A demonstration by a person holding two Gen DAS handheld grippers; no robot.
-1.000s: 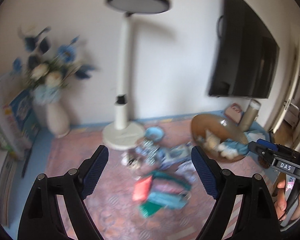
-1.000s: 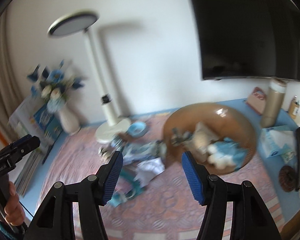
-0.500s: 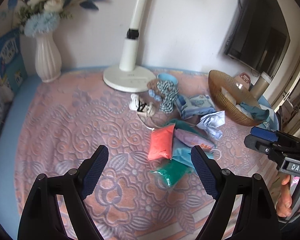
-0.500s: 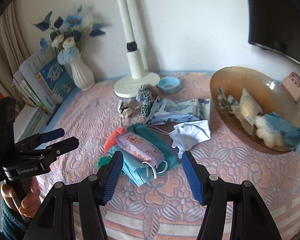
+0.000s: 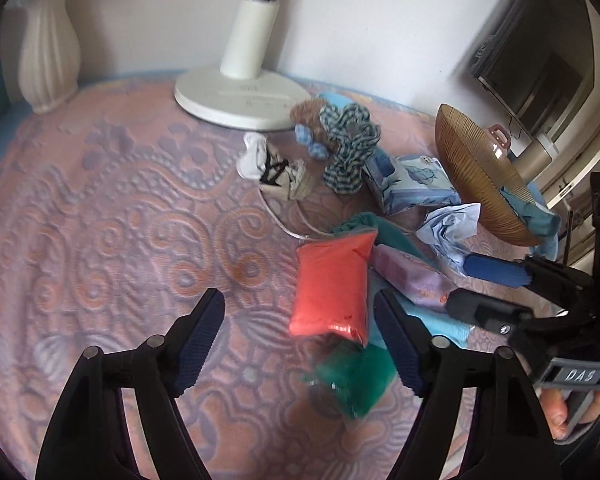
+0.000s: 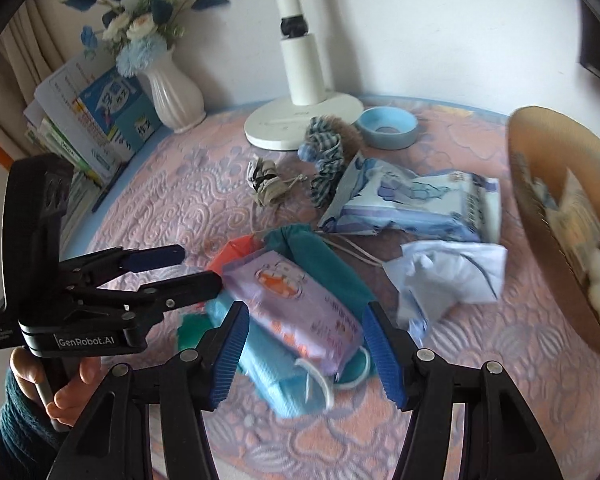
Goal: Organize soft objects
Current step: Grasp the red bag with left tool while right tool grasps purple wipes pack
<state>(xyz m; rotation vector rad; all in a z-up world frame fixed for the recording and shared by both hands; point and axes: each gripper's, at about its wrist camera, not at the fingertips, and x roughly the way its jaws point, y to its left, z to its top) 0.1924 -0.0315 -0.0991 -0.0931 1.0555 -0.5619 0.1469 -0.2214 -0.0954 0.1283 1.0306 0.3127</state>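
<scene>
Surveying scene, we saw pink patterned tablecloth (image 6: 500, 360) under everything. Brown bowl (image 6: 548, 216) sat at right, already holding soft items. Heap of soft objects lay mid-cloth: blue-white tissue pack (image 6: 412, 200), purple wipes pack (image 6: 296, 300) atop teal pouch (image 6: 324, 264), red packet (image 5: 332, 284) just beside, green packet (image 5: 356, 376) nearest us. We held left gripper (image 5: 300, 344) with jaws spread wide, empty, above cloth beside red packet. We held right gripper (image 6: 304, 352) likewise parted, empty, straddling wipes pack's near end; contact unclear.
</scene>
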